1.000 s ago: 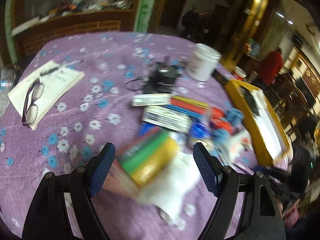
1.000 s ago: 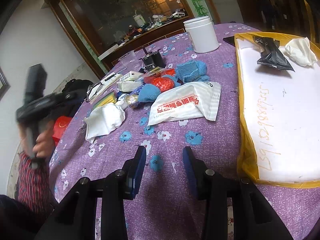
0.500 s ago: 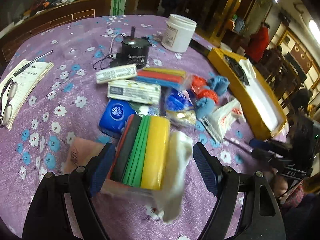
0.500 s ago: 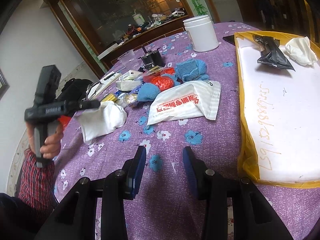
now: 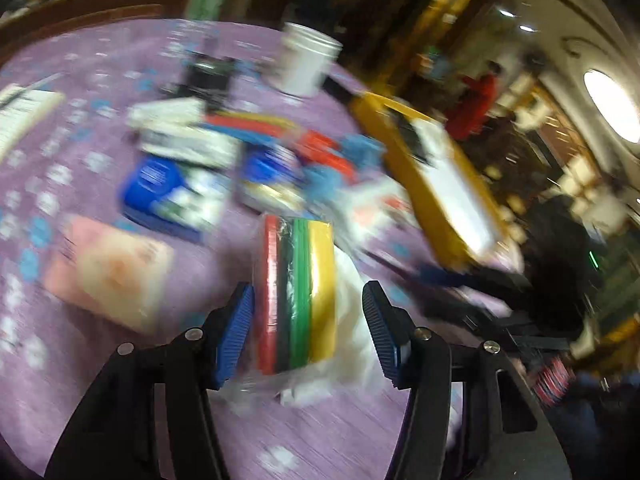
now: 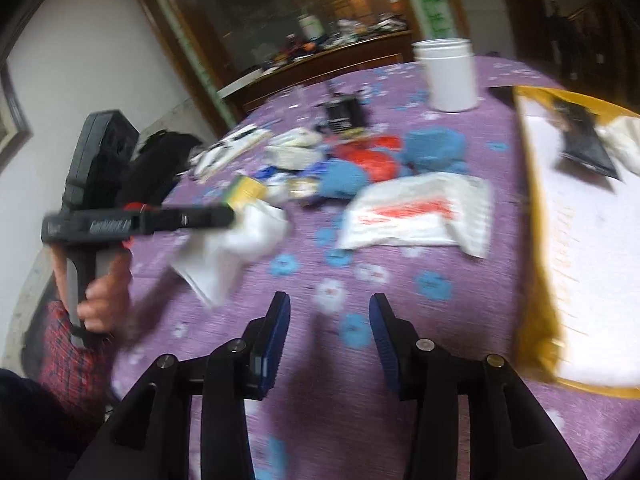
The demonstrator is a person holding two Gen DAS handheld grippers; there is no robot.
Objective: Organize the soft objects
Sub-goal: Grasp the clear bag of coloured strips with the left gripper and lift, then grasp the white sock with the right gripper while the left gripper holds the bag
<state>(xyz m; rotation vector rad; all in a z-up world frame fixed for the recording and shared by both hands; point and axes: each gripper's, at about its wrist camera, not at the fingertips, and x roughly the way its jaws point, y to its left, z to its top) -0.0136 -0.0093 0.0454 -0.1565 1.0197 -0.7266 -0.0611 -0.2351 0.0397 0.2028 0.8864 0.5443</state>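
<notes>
Left gripper [image 5: 308, 322]: jaws closing around a plastic-wrapped pack of coloured sponges [image 5: 298, 292] (red, black, green, yellow) with a white cloth [image 5: 352, 312] bunched against its right side; the left pad sits just beside the wrapper, the right pad close to the cloth, firm contact not clear through the blur

Right gripper [image 6: 329, 328]: jaws opening slightly, narrow gap, nothing between them, only purple flowered tablecloth [image 6: 360, 412] below

Progress, judged: early. The yellow-rimmed tray [image 6: 536, 280] at the right holds just a black packet [image 6: 584, 136] and a white crumpled cloth [image 6: 626, 144]; most of its white floor is bare

Left to sort, lying loose mid-table: blue towels [image 6: 434, 150], red bundle [image 6: 372, 160], white printed bag [image 6: 416, 212], a blue pouch [image 5: 160, 188], a pink pack [image 5: 116, 268], boxed items behind. White jar [image 6: 450, 74] and a black device [image 6: 344, 114] stand further back, likely not soft goods

Sponge pack and cloth sit near the table's front edge, well apart from the tray; the bulk of the task remains
</notes>
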